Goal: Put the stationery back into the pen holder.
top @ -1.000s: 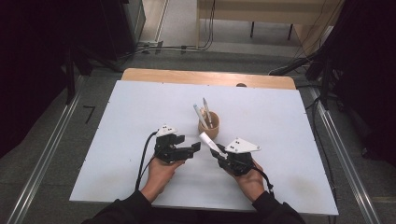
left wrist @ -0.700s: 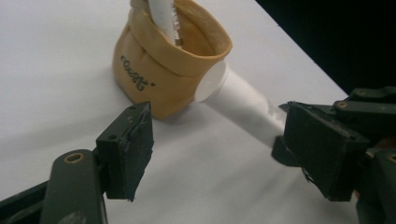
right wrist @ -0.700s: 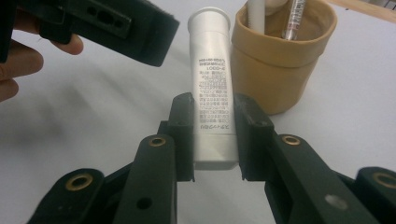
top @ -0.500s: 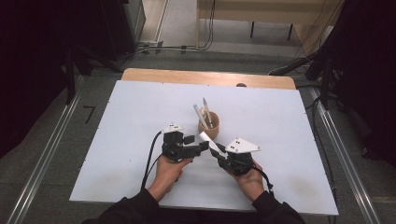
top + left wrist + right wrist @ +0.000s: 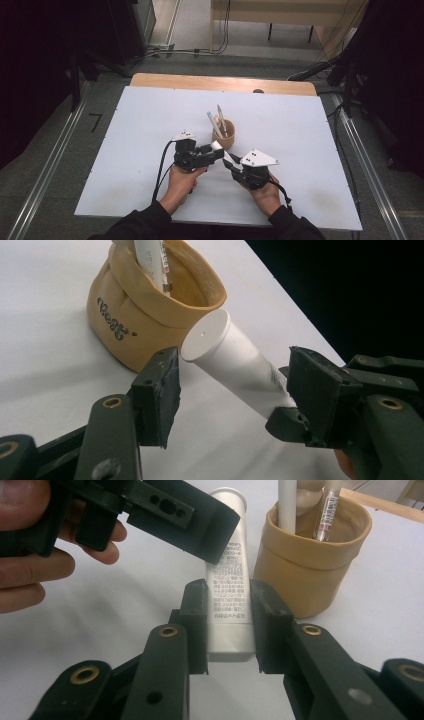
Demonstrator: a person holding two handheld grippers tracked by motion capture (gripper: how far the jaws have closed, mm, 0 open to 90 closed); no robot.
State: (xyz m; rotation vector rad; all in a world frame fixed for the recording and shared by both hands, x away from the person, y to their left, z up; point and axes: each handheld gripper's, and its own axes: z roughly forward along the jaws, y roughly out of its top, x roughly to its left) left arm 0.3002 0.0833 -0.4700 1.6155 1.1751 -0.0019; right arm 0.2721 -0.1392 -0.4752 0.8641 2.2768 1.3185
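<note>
Here the white squeeze tube (image 5: 228,610) lies clamped at its crimped tail between the jaws of the right gripper (image 5: 229,630), its capped end angled up toward 12 o'clock, just beside the tan pouch holder (image 5: 312,560). The left gripper (image 5: 232,382) stands with its jaws apart on either side of the tube's flat white cap (image 5: 206,335); they have just been closing, but the pads do not yet press on it. The tube is judged light, smooth and somewhat yielding along its barrel; the stiff cap and shoulder offer the firmer hold. The right gripper view shows the printed label and two pen-like items in the holder. The left gripper view shows the holder's dark lettering. The high view places both grippers near the middle of the white table (image 5: 125,130), the holder at 12 o'clock.
</note>
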